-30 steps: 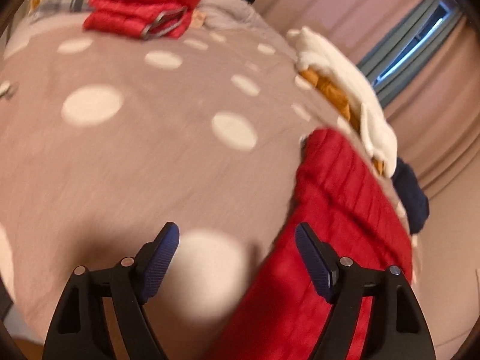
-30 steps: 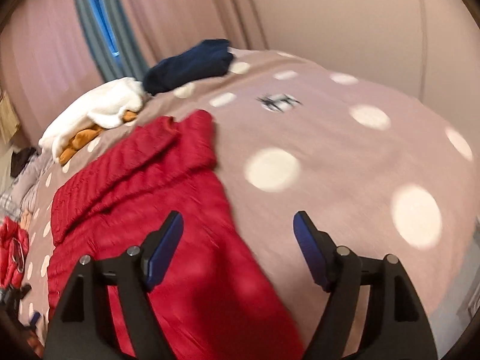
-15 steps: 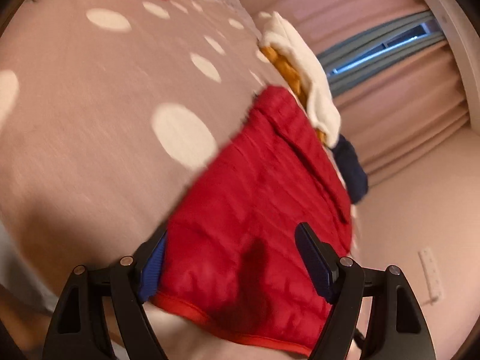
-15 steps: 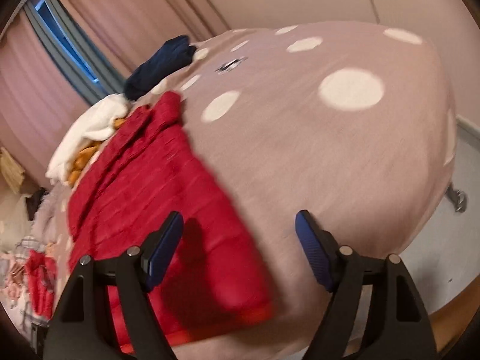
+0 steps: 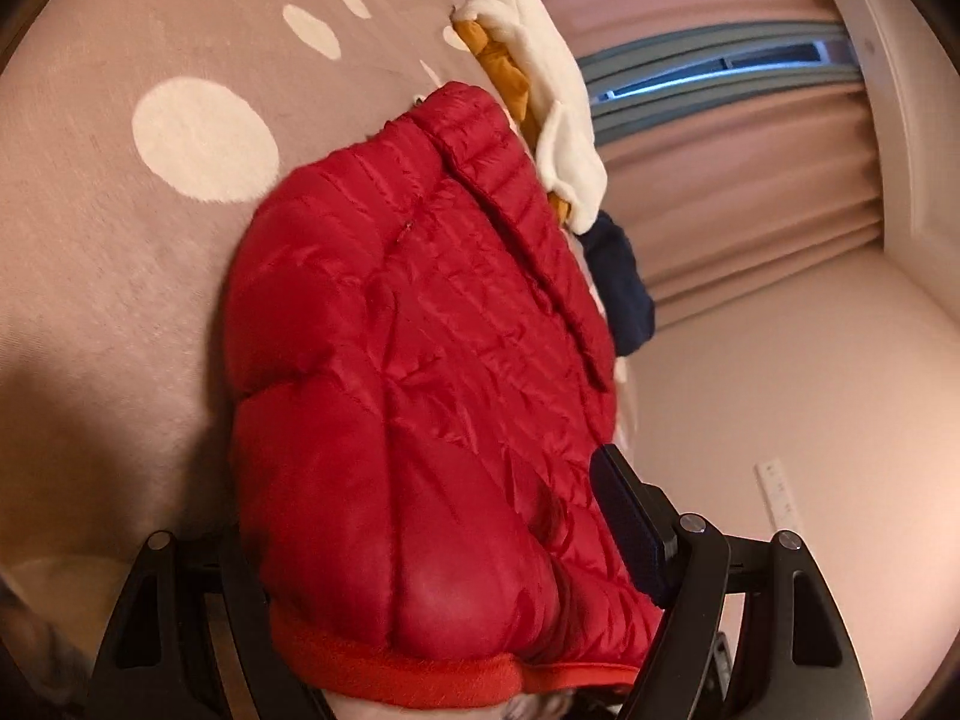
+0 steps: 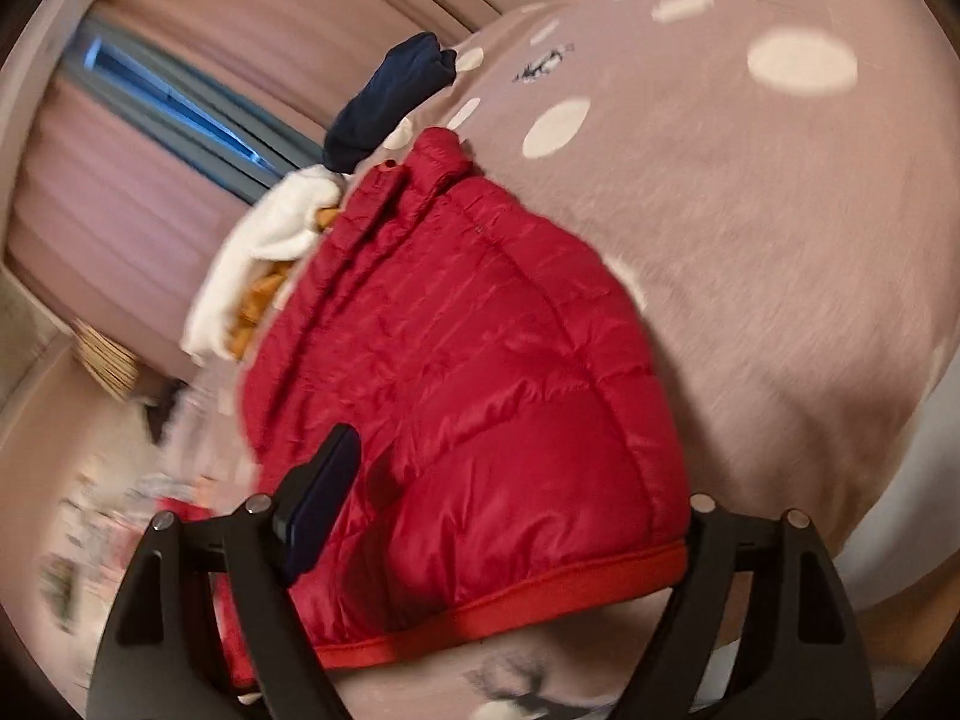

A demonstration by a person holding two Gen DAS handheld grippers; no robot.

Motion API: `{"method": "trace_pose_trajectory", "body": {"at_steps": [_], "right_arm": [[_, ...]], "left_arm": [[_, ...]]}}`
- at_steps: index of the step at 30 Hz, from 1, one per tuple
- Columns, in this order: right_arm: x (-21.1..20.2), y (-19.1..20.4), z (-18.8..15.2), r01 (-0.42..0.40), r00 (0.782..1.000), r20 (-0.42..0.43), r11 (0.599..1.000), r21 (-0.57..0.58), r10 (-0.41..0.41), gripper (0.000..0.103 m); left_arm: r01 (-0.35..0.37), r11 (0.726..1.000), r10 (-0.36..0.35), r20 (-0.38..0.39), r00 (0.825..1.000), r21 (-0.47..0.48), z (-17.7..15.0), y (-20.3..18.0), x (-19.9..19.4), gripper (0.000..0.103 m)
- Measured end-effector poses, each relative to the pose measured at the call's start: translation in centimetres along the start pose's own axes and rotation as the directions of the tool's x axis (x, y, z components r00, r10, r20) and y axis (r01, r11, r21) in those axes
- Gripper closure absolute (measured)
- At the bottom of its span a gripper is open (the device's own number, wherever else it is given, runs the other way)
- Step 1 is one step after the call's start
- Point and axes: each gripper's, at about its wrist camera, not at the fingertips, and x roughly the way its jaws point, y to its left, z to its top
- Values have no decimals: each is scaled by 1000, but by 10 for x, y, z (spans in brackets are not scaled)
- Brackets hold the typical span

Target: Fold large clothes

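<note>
spotted bed cover (image 5: 120, 252) carries the red jacket (image 5: 420, 360); since a second ago both grippers, left gripper (image 5: 432, 546) and right gripper (image 6: 516, 516), have closed in on its 6 o'clock hem, jaws apart and straddling it, pinch pending.

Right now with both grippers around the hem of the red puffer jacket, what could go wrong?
The left gripper and right gripper are open astride the red puffer jacket; its slick, puffy hem could slip out as they close. The hem sits at the edge of the dotted bedspread, so it may slide off. Lifting could snag the white fleece.
</note>
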Motion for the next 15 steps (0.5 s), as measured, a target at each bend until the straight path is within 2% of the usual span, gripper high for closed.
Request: {"method": "trace_pose_trajectory", "body": {"at_steps": [2, 4, 5, 7, 11, 15], "right_arm": [[4, 0, -4, -63, 998, -27, 996, 65, 65, 21], [8, 5, -8, -80, 996, -36, 994, 69, 82, 21], [12, 11, -9, -56, 998, -24, 998, 35, 56, 21], [17, 17, -9, -3, 1000, -4, 1000, -24, 3, 26], [26, 19, -3, 78, 997, 24, 993, -90, -76, 54], [27, 16, -4, 94, 995, 44, 987, -127, -90, 62]], "left_arm": [[-3, 1000, 3, -15, 1000, 2, 1, -1, 4, 25], [-18, 1000, 18, -5, 1000, 15, 1, -5, 9, 25], [-25, 999, 25, 3, 1000, 21, 0, -5, 8, 31], [-90, 995, 89, 7, 996, 39, -1, -5, 13, 43], [-144, 987, 142, 34, 989, 77, -1, -2, 21, 59], [-183, 973, 178, 51, 983, 140, -3, -6, 26, 65]]}}
